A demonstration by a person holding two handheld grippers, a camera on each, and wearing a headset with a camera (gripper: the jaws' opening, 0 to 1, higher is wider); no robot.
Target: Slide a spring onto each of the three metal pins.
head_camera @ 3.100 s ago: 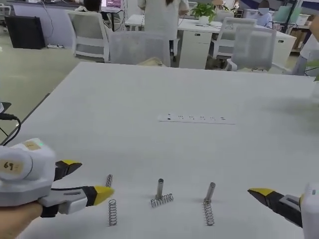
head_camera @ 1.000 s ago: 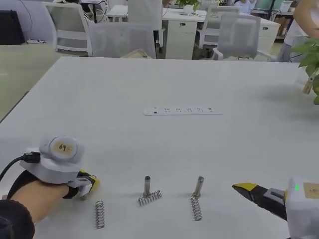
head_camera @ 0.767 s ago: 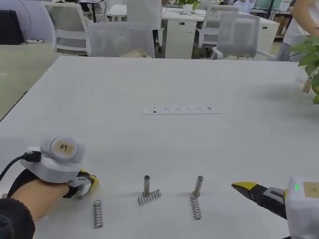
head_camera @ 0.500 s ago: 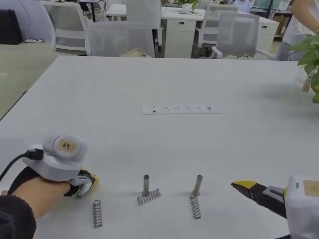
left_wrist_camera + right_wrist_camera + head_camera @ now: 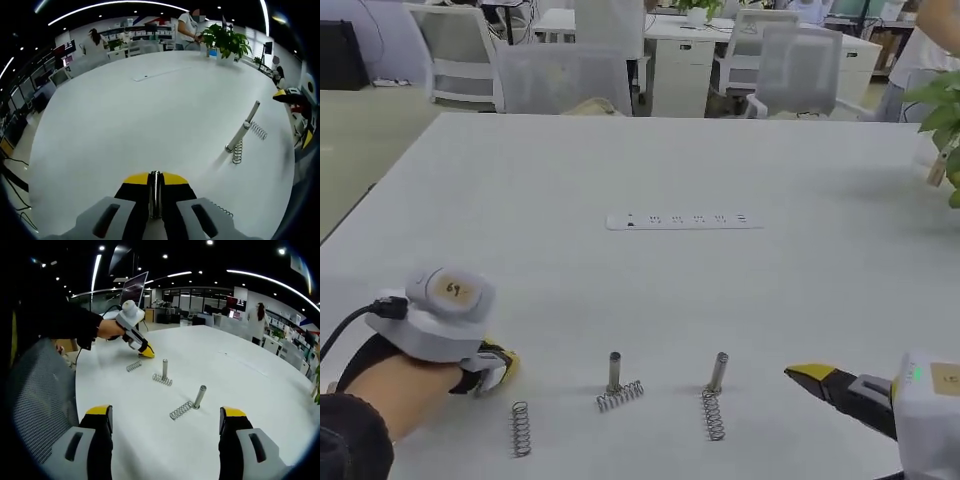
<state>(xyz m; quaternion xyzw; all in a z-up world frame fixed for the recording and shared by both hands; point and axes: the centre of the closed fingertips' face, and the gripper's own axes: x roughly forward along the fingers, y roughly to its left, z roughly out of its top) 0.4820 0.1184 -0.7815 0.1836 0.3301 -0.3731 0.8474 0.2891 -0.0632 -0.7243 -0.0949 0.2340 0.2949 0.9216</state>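
left gripper (image 5: 155,175): fingers pinching a metal pin (image 5: 155,200) | right gripper (image 5: 165,412): fingers spread, empty | two other pins (image 5: 614,369) upright | three springs (image 5: 620,394) lying on surface (image 5: 670,290)

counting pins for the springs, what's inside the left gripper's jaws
A metal pin, clamped in the shut left gripper. The jaws cover its lower end, so whether it stands on the table cannot be seen.

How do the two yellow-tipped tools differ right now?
The left gripper is shut on a metal pin; the right gripper stands wide open, holding nothing. The left gripper points down at the table beside a spring; the right gripper is off to the side, touching nothing. Both are hand-held, with yellow tips.
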